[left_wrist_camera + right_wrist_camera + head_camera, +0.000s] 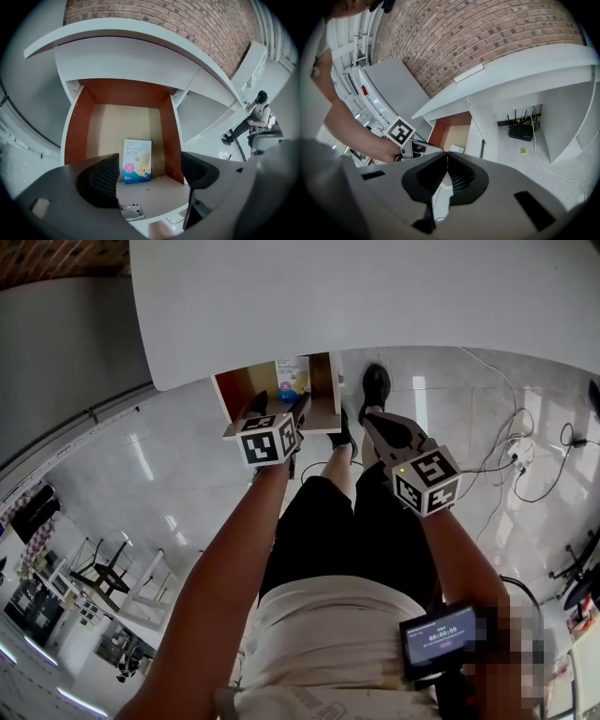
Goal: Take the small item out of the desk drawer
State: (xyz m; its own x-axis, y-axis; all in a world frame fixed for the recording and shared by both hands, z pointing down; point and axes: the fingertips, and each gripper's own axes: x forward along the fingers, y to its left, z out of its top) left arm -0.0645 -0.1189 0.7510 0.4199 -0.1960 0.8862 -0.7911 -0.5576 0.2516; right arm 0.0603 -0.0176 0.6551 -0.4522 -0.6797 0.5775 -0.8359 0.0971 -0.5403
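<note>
A wooden drawer (246, 385) stands pulled out from under the white desk (375, 296). Inside it a small blue-and-white box (290, 379) stands upright near the right wall. My left gripper (278, 407) hovers at the drawer's front edge. In the left gripper view its jaws (149, 176) are spread wide, open, with the box (137, 161) seen between them but farther in, untouched. My right gripper (373, 423) hangs to the right of the drawer, outside it. Its pads (447, 161) meet, shut on nothing. The right gripper view also catches the drawer (452, 136) and the left gripper's marker cube (400, 132).
The person's legs and black shoes (375, 385) are below the drawer. Cables and a power strip (520, 456) lie on the floor at right. A router (520, 131) sits under the desk by a brick wall (487, 37). A metal plate (131, 211) sits on the drawer front.
</note>
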